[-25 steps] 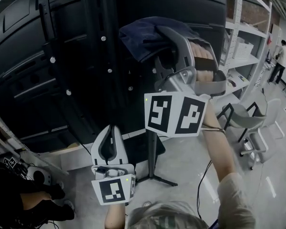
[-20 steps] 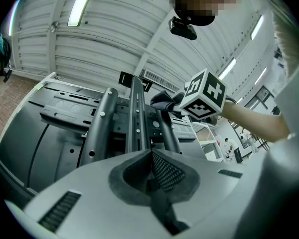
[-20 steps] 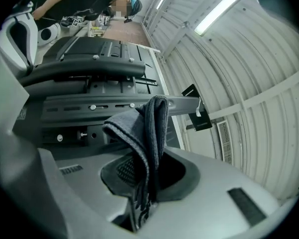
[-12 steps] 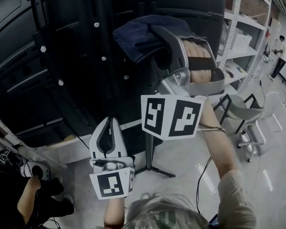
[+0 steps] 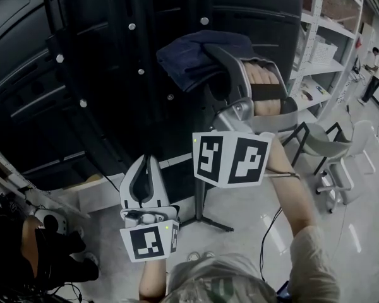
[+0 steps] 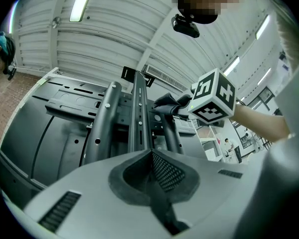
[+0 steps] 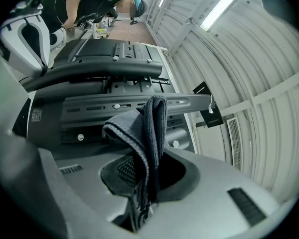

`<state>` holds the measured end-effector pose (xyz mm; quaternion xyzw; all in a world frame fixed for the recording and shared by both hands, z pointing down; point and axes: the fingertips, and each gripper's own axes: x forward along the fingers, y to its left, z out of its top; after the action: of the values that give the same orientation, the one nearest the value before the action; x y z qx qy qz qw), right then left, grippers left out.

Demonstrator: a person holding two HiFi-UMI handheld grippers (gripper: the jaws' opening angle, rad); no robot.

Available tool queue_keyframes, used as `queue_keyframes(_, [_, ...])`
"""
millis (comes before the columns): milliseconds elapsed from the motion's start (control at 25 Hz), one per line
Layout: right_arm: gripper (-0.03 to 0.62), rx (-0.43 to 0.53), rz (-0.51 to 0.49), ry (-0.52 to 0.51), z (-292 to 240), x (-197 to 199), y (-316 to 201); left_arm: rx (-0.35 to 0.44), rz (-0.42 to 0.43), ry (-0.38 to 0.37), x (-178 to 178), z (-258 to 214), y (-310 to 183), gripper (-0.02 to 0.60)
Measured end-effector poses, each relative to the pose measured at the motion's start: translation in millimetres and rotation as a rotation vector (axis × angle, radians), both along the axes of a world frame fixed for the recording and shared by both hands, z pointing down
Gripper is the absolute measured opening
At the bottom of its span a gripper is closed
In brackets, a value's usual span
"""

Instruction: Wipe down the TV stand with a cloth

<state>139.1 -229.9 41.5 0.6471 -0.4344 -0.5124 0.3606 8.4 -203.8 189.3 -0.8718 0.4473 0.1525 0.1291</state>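
The black TV stand [image 5: 139, 74] fills the upper left of the head view, with upright posts, brackets and silver bolts. My right gripper [image 5: 210, 50] is raised and shut on a dark blue cloth [image 5: 192, 59], which lies up against the stand's posts. In the right gripper view the cloth [image 7: 144, 128] hangs folded from the shut jaws of the right gripper [image 7: 145, 183], in front of a horizontal bracket [image 7: 114, 103]. My left gripper [image 5: 146, 164] is lower, shut with nothing in it, pointing up at the stand. From the left gripper [image 6: 152, 180] I see the posts [image 6: 139, 113].
The stand's pole and foot [image 5: 205, 223] rest on the pale floor. White shelving [image 5: 322, 55] and chairs [image 5: 322, 150] stand at the right, with a person [image 5: 371, 74] far behind. Another person [image 5: 44, 251] crouches at the lower left among cables.
My right gripper and the cloth have shifted slightly right and down along the stand's posts. The left gripper has hardly moved. The person at the lower left has shifted.
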Motion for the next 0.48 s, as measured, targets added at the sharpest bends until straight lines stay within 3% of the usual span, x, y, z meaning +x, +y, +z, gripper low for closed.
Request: queue_keyframes(480, [0.063, -0.101, 0.006, -0.025, 40, 1, 3, -0.026, 0.018, 0.015, 0, 4, 2, 0.017])
